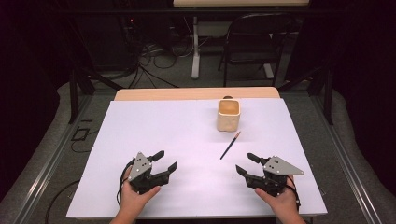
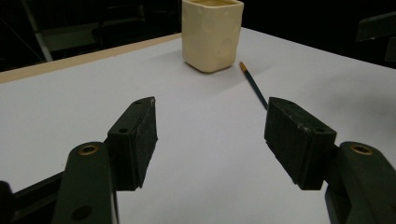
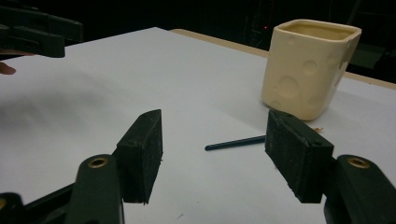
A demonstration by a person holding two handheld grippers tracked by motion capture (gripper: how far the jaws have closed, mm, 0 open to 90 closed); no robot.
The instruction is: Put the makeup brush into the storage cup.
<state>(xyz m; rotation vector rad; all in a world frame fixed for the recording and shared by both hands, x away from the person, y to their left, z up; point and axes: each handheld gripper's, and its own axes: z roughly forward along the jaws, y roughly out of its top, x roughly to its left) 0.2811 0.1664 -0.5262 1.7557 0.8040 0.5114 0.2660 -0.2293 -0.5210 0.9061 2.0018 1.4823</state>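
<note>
**Both grippers open and empty near the front edge**

Both grippers rest low over the white sheet (image 1: 154, 121) that covers the table, close to its near edge. The left gripper (image 1: 165, 161) sits toward the near-left part of the sheet, held in the person's left hand (image 1: 135, 198); its jaws stand wide apart with nothing between them, and in the left gripper view (image 2: 210, 135) only bare sheet lies in the gap. The right gripper (image 1: 247, 164) sits toward the near-right part, held in the right hand (image 1: 282, 200); its jaws are spread just as wide and also grip nothing. In the right gripper view (image 3: 215, 144) the pencil's blunt end shows through the gap, farther off on the sheet and not touched by either jaw.

The pencil (image 1: 230, 145) lies flat on the sheet right of its middle, slanted, with its tip pointing toward the far-right. It lies between the cup and the right gripper, apart from both.

The cup (image 1: 229, 115), cream and square-mouthed with dimpled walls, stands upright near the far edge, right of centre. The pencil's tip lies just beside its base without touching it.
</note>
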